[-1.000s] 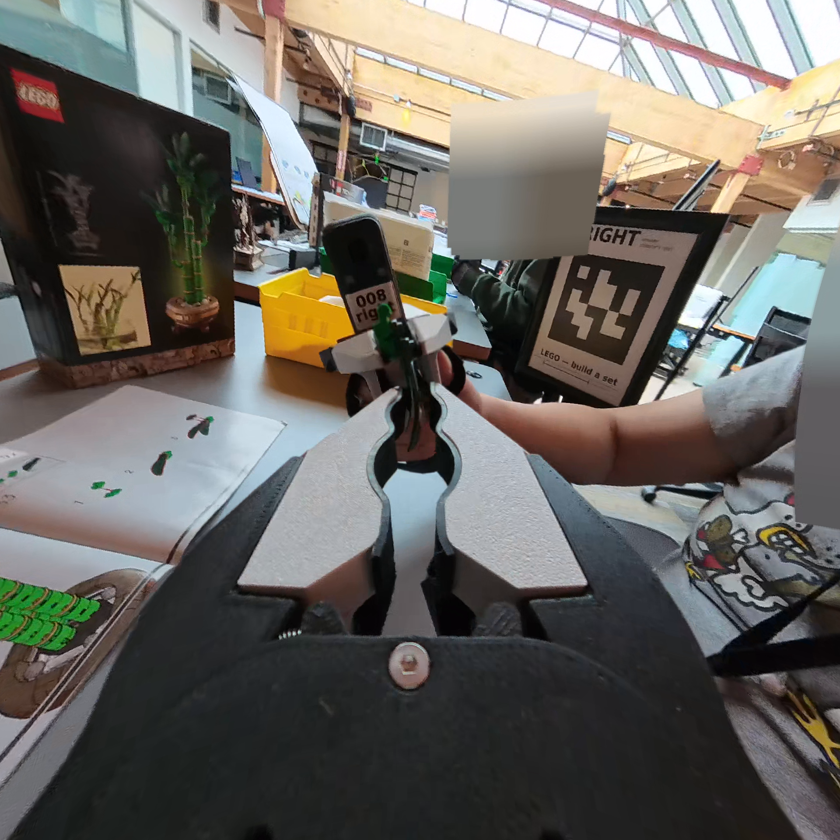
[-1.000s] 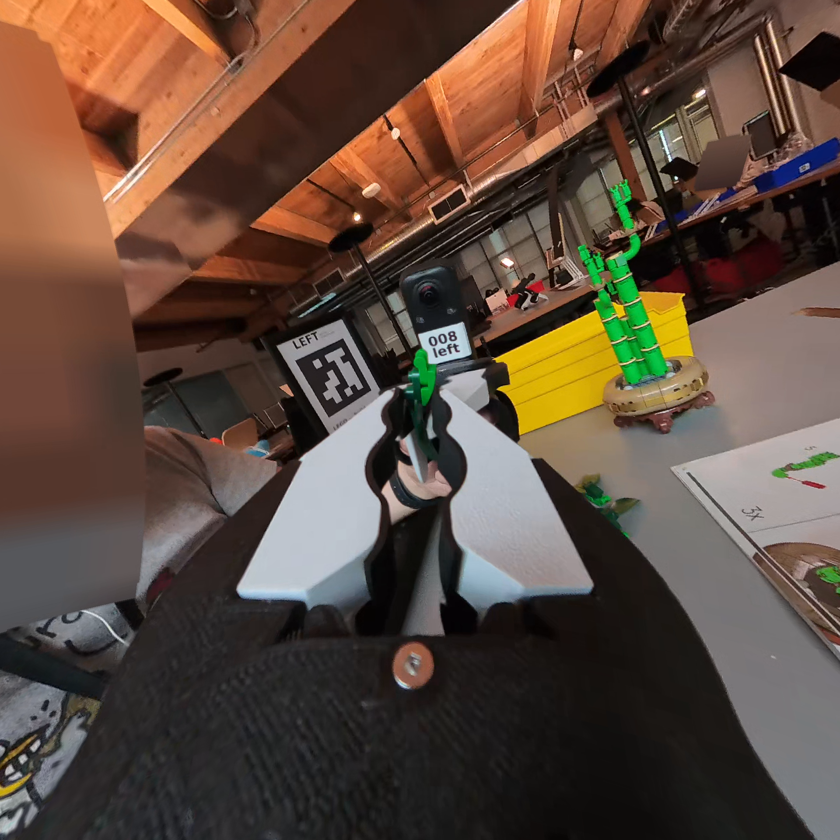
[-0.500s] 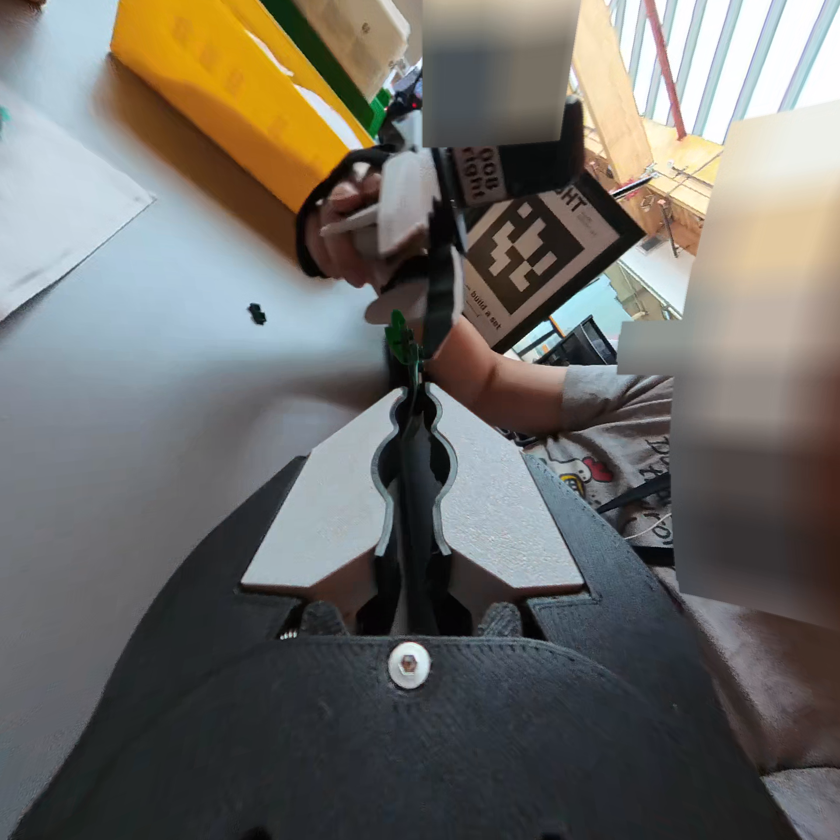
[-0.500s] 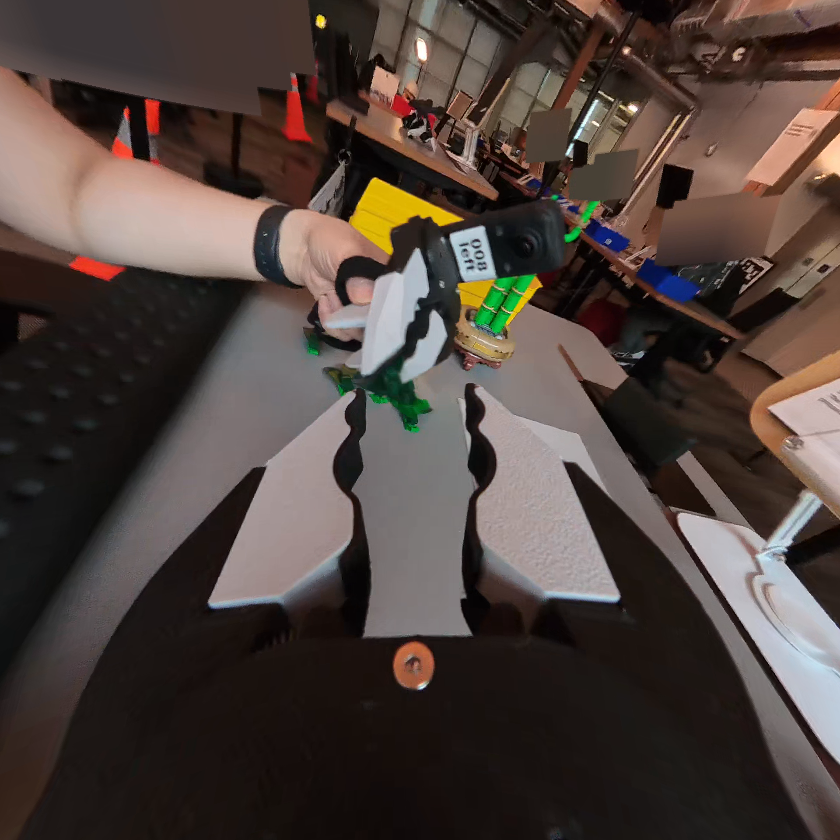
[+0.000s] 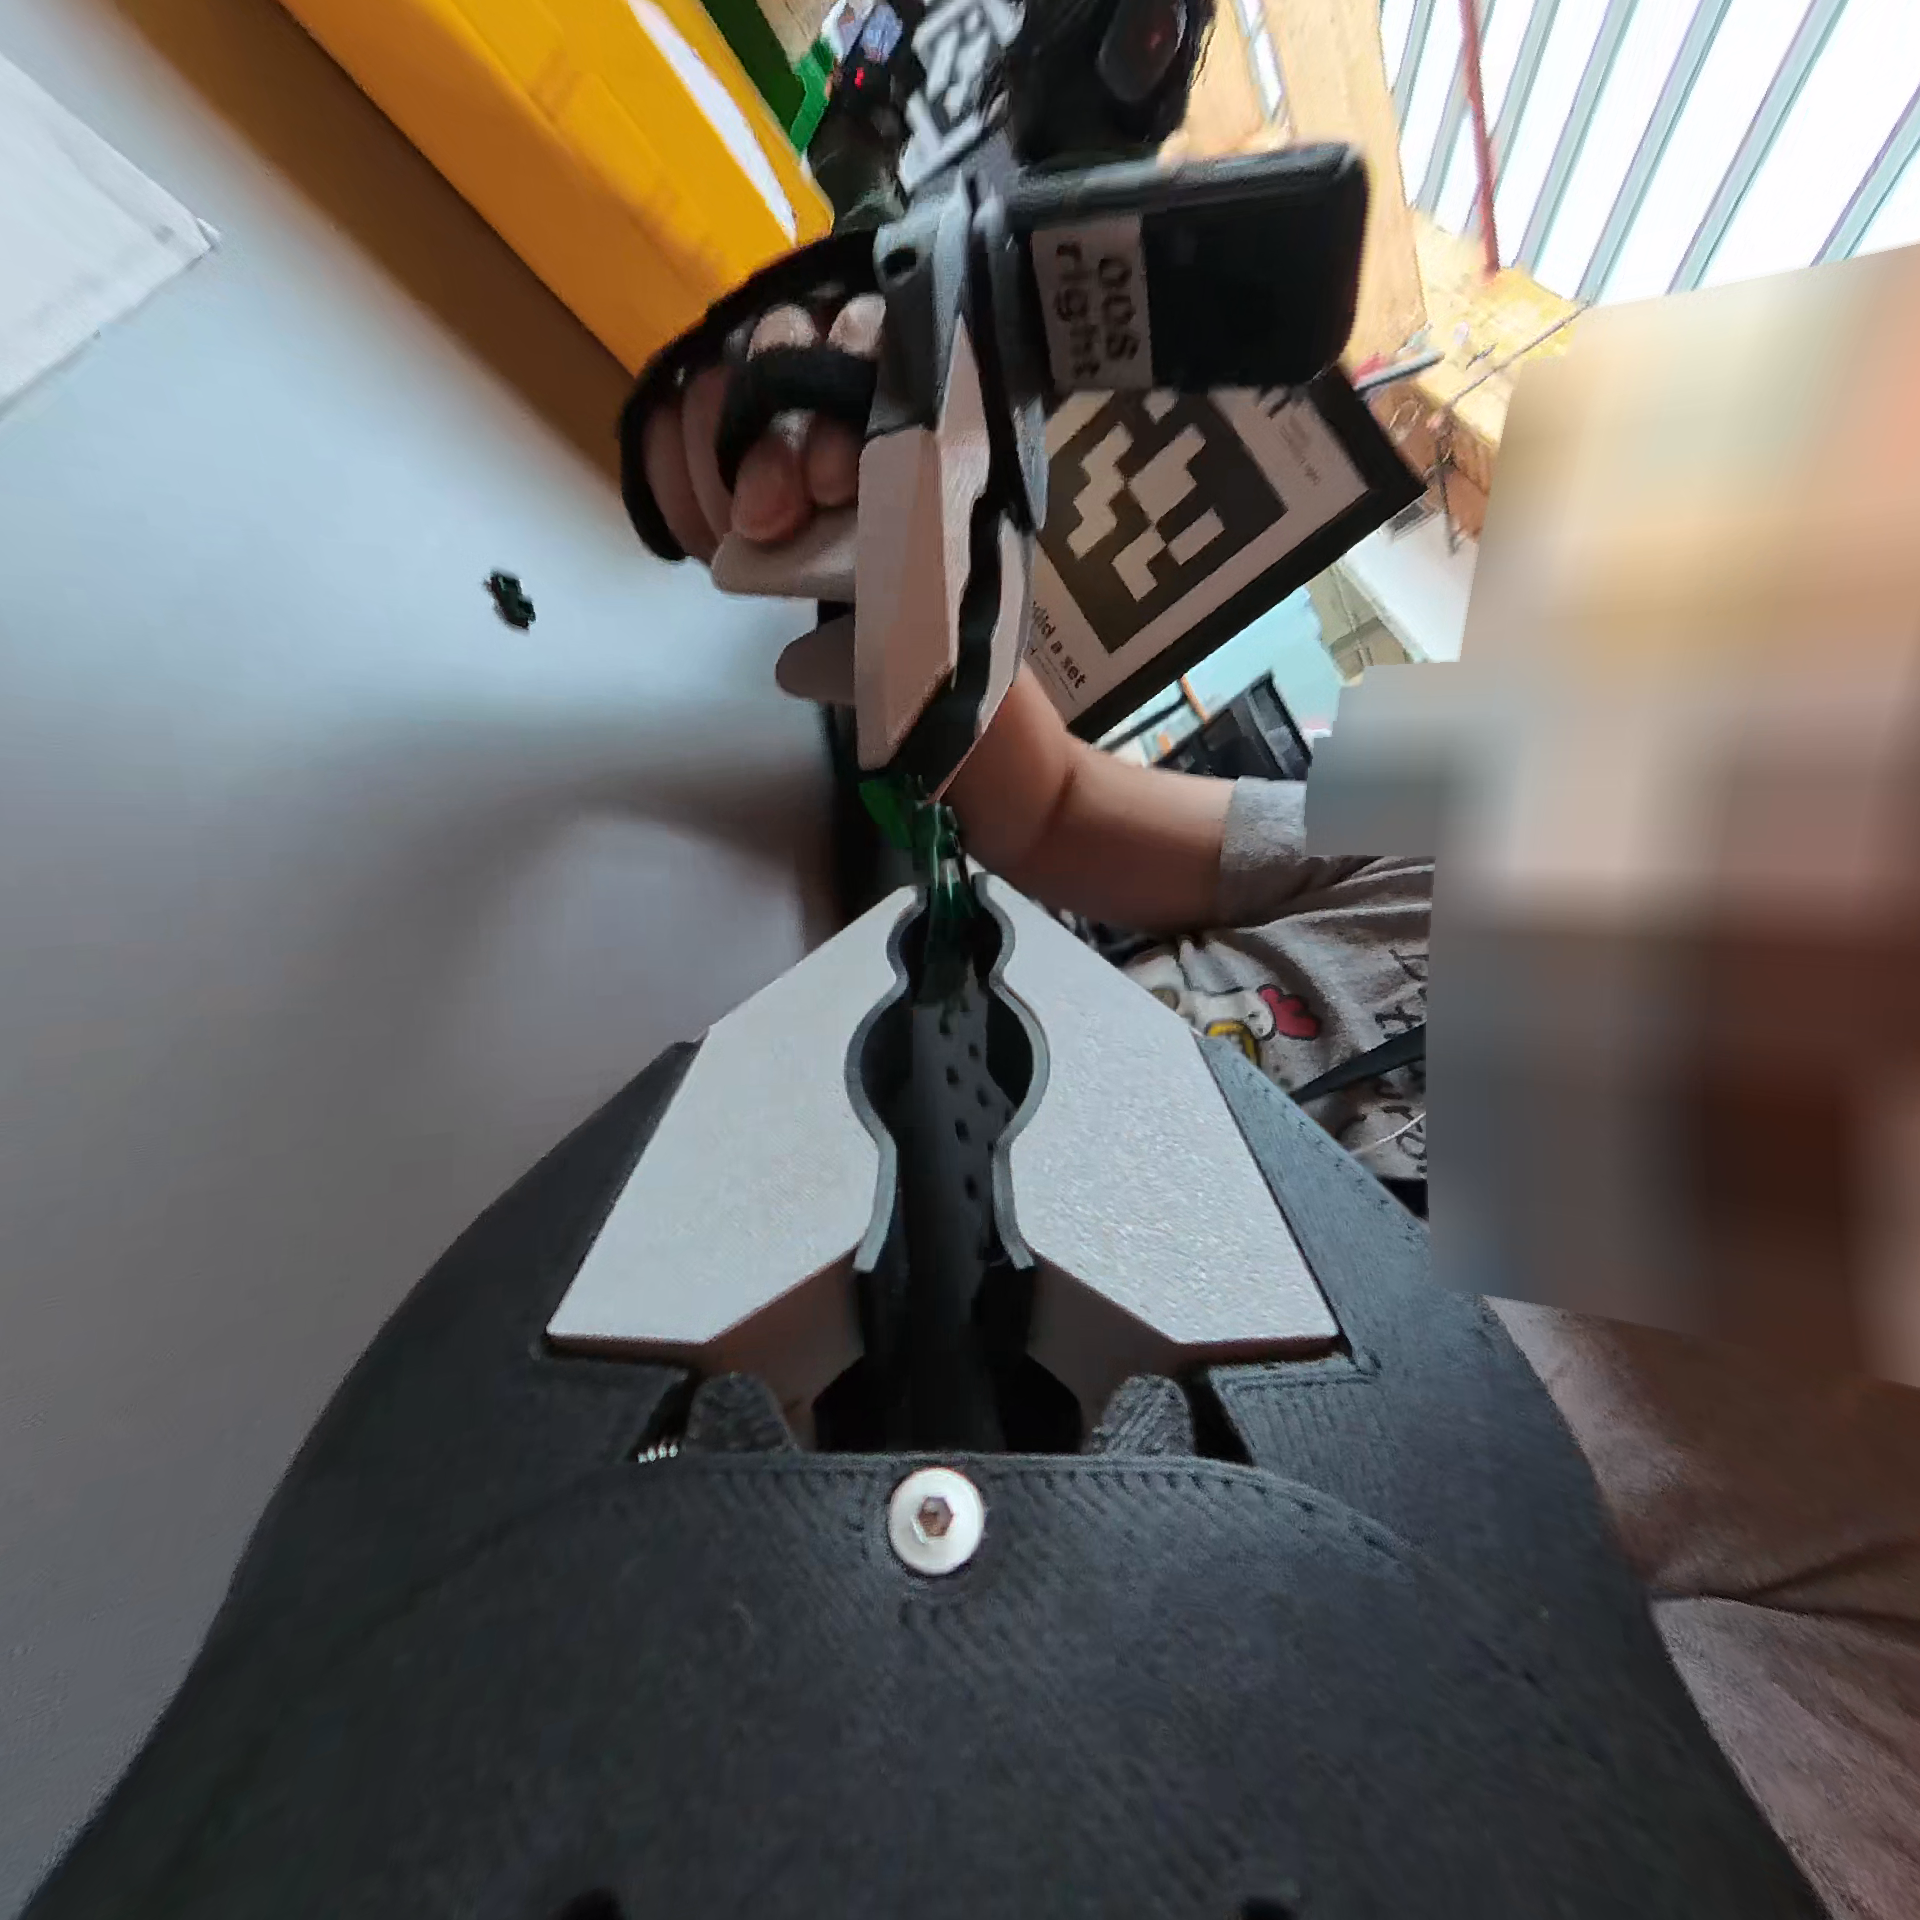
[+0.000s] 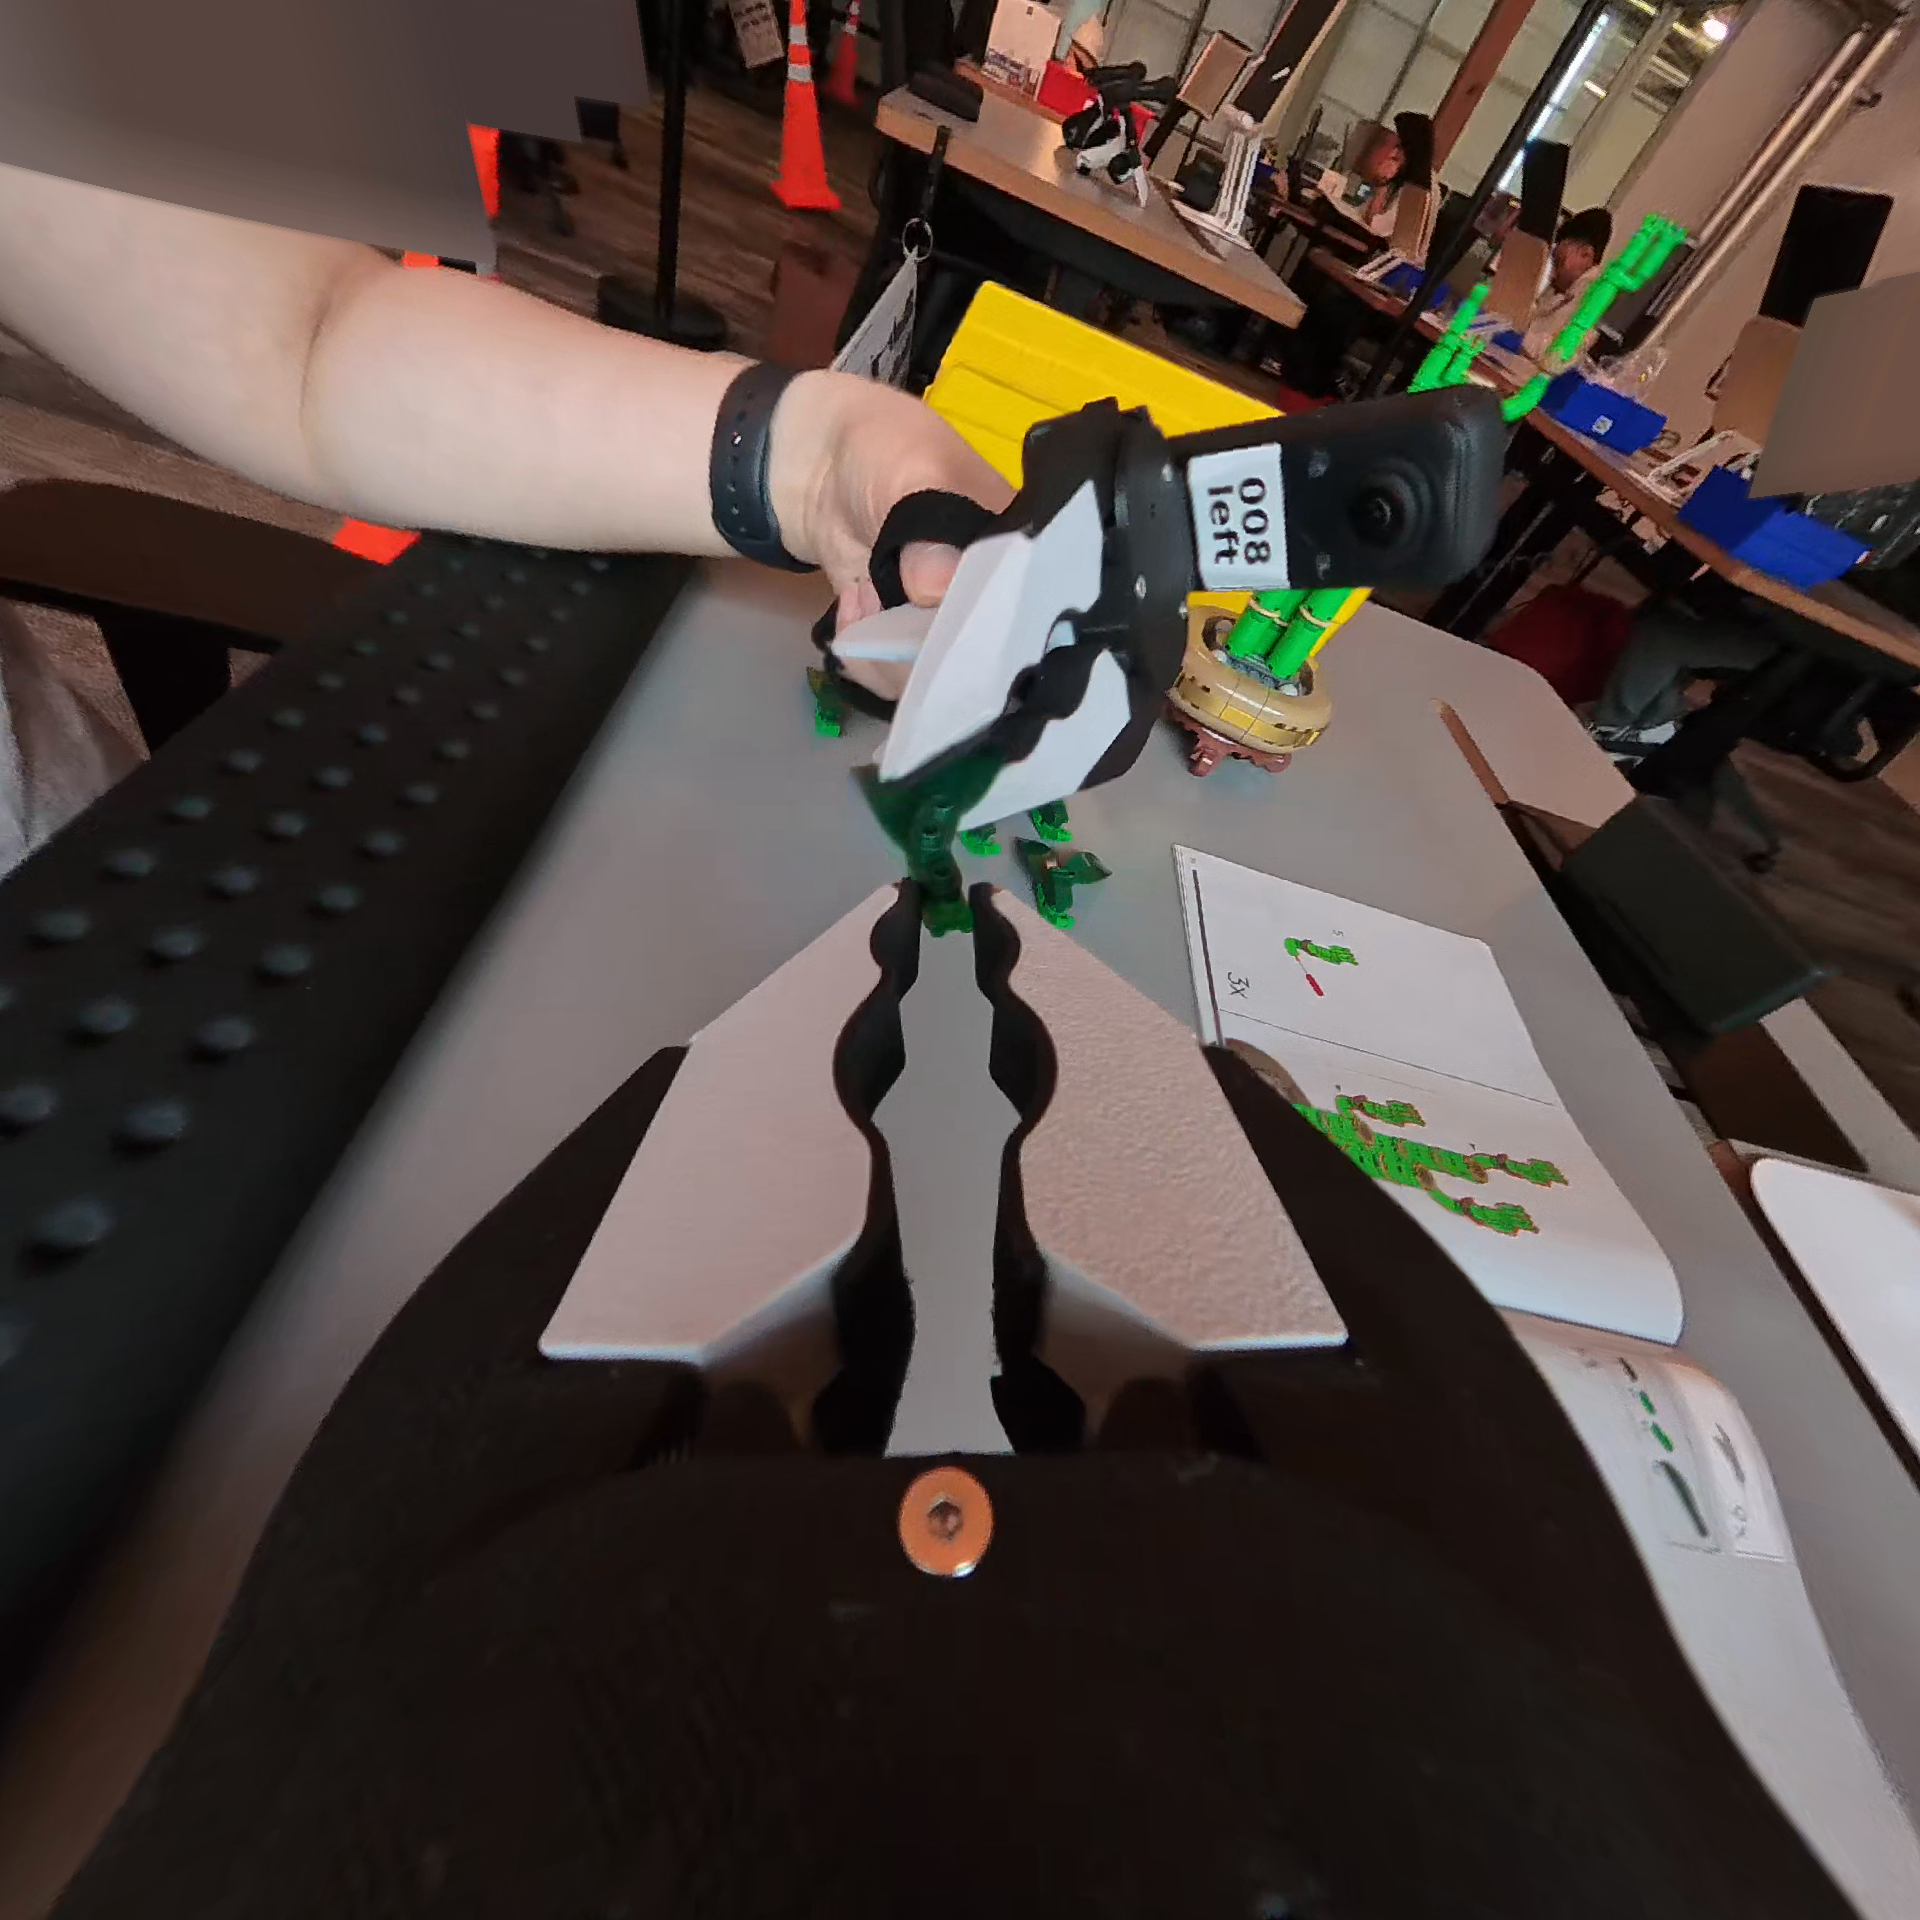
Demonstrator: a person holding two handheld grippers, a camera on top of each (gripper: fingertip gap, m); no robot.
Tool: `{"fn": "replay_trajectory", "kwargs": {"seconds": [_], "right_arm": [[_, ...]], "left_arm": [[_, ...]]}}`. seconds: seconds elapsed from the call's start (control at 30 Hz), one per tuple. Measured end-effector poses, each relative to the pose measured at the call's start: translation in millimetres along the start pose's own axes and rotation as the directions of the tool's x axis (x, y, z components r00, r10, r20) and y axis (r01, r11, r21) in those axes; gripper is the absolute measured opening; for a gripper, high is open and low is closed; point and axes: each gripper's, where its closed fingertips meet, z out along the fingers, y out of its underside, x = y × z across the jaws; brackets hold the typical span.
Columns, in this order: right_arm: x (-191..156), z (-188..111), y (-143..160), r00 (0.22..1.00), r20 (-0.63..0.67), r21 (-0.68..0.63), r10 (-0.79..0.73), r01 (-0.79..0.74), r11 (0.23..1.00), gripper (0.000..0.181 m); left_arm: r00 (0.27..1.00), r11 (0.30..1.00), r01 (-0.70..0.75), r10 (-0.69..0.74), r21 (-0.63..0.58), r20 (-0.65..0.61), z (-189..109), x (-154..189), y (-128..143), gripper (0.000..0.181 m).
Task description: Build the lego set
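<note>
In the right wrist view my left gripper (image 6: 914,795) points down over the grey table (image 6: 675,883), shut on a dark green leaf assembly (image 6: 930,831). My right gripper (image 6: 940,902) meets it from below, and its tips pinch the assembly's bright green lower end. In the left wrist view my left gripper (image 5: 943,891) is shut on the green piece (image 5: 940,857), and the right gripper (image 5: 906,764) comes down onto its upper end. The bamboo model (image 6: 1252,691) on its tan base stands behind the left gripper, partly hidden.
Loose green pieces (image 6: 1060,873) lie on the table next to the open instruction booklet (image 6: 1403,1091). A yellow bin (image 6: 1039,364) stands at the back. A small black piece (image 5: 511,601) lies alone. A black dotted strap (image 6: 208,831) runs along the left. A marker sign (image 5: 1174,499) stands behind. The tips of both grippers are at nearly the same place.
My right gripper was wide open half a second ago and has closed onto the green piece held by the left gripper. Both grippers have moved closer together.
</note>
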Motion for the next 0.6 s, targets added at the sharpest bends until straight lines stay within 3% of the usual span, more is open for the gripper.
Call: {"fn": "replay_trajectory", "kwargs": {"seconds": [0.13, 0.27, 0.4, 0.5, 0.6], "right_arm": [[17.5, -9.6, -9.4, 0.978, -0.010, 0.089, 0.210, -0.209, 0.974, 0.006], [42.2, -23.3, -23.8, 0.871, 0.046, 0.251, 0.489, -0.483, 0.839, 0.006], [54.1, -31.1, -29.8, 0.785, 0.112, 0.330, 0.610, -0.608, 0.722, 0.006], [59.5, -30.2, -26.7, 0.769, 0.084, 0.340, 0.634, -0.620, 0.707, 0.006], [59.1, -25.2, -26.5, 0.759, 0.075, 0.335, 0.647, -0.630, 0.700, 0.006]], "left_arm": [[0.998, 0.978, -0.036, 0.048, 0.208, -0.050, -18.2, 13.0, -34.8, 0.030], [0.990, 0.924, -0.133, 0.139, 0.360, 0.009, -39.5, 15.8, -57.6, 0.045], [0.972, 0.909, -0.227, 0.192, 0.348, 0.134, -38.1, 2.6, -58.1, 0.039], [0.939, 0.900, -0.325, 0.270, 0.291, 0.214, -21.4, -6.2, -52.6, 0.025], [0.914, 0.852, -0.396, 0.327, 0.344, 0.240, -9.4, -0.7, -57.8, 0.019]]}}
